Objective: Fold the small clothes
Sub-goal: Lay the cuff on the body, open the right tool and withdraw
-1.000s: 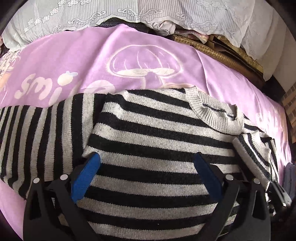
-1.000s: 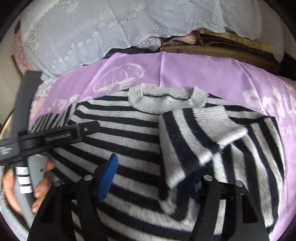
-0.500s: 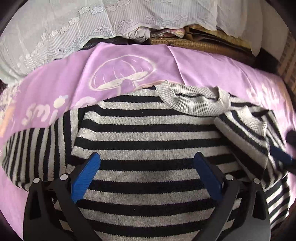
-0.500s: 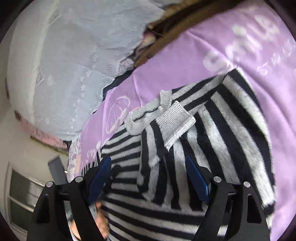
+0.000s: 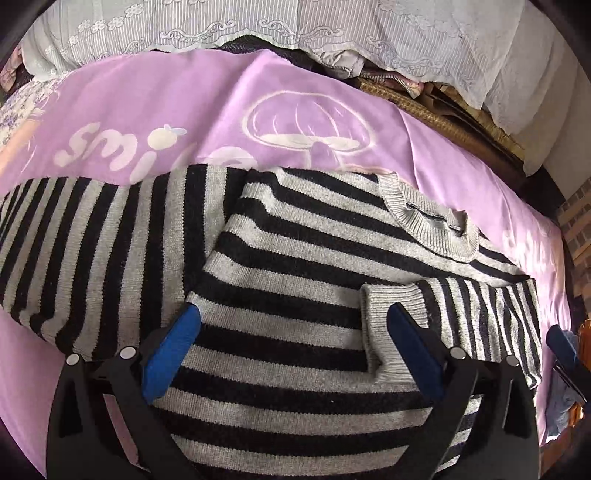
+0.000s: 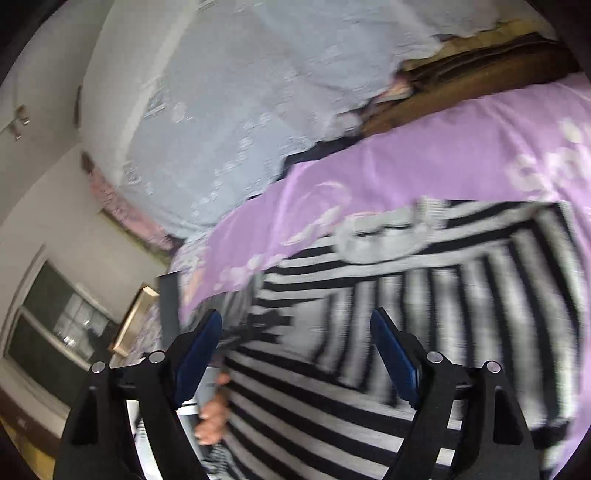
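Note:
A black-and-grey striped sweater lies flat on a purple blanket. Its right sleeve is folded across the chest, grey cuff near my left gripper's right finger. Its left sleeve is spread out to the left. My left gripper is open and empty, low over the sweater's body. In the blurred right wrist view the sweater fills the lower right, and my right gripper is open and empty above it. The right gripper's blue finger tip shows at the left wrist view's right edge.
A white lace cloth covers things at the back. A woven mat lies behind the blanket. In the right wrist view the person's hand holds the left gripper's handle; a window is at the far left.
The right gripper has let go of the folded right sleeve and pulled back; the sleeve now lies across the chest. The left gripper has swung left, bringing the spread left sleeve into view.

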`<state>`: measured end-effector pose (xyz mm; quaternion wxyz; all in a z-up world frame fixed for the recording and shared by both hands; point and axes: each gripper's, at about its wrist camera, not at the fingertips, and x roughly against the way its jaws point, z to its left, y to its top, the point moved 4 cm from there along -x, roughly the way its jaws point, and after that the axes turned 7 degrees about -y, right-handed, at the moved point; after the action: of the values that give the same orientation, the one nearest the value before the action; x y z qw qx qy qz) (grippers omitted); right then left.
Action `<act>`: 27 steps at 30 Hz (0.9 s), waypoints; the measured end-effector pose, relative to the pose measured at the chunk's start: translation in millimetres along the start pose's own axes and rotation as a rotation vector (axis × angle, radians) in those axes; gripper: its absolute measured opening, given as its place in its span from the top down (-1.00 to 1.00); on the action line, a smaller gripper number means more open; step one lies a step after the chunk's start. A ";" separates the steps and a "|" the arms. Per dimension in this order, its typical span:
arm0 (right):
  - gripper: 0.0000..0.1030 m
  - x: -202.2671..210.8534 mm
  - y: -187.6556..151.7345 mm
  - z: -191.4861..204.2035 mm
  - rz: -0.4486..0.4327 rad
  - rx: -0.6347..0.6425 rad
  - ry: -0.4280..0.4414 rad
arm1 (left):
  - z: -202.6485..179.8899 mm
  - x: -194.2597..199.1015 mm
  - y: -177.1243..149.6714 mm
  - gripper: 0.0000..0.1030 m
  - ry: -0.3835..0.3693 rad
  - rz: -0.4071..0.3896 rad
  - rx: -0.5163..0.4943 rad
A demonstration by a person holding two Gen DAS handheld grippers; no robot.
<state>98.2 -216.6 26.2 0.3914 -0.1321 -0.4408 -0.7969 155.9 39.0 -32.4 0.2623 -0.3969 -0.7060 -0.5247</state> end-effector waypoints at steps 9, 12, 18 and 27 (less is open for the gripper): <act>-0.59 33.5 8.1 -102.5 -0.060 -0.240 -0.051 | -47.7 27.2 -9.1 -0.91 -0.053 -0.095 -0.146; -0.58 27.7 25.9 -99.5 -0.055 -0.216 -0.059 | -79.0 27.5 -12.7 -0.91 -0.076 -0.092 -0.265; -0.33 -21.4 37.8 -144.7 0.033 -0.269 -0.189 | -99.3 -47.3 -39.3 -0.92 0.060 0.086 -0.406; 0.11 28.6 7.5 -121.8 -0.050 -0.095 -0.289 | -85.9 -12.9 -23.9 -0.91 -0.042 -0.048 -0.313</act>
<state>101.3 -331.5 -23.7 0.2972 -0.2527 -0.4574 -0.7991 139.0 -49.4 -28.5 0.1701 -0.4269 -0.6302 -0.6258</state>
